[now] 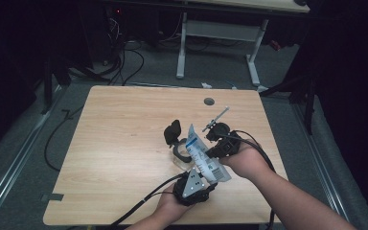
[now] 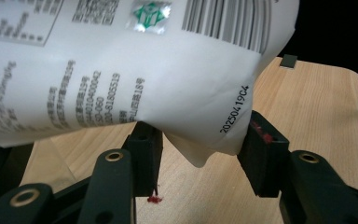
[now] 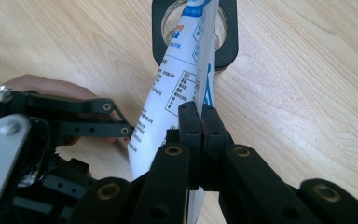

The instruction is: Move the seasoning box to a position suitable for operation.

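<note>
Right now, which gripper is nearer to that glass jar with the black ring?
Right. The right gripper pinches the white pouch just beside the jar. The left gripper is at the pouch's lower end, nearer the person.

High view: fixed above near edge of table [image 1: 124, 143], faces forward and down; whole tabletop plus floor beyond in frame, forearms enter from near side.

Left gripper view: rides on left tongs [image 2: 198, 154], looks along jaws, very close to pouch [image 2: 121, 70]; far table corner behind.

Right gripper view: rides on right tongs [image 3: 200, 130], looks steeply down at tabletop, close.

Shared: pouch [image 1: 202, 155] [image 3: 177, 93] in all three; right gripper view also catches left tongs [image 3: 121, 128]; wood top common to all.
</note>
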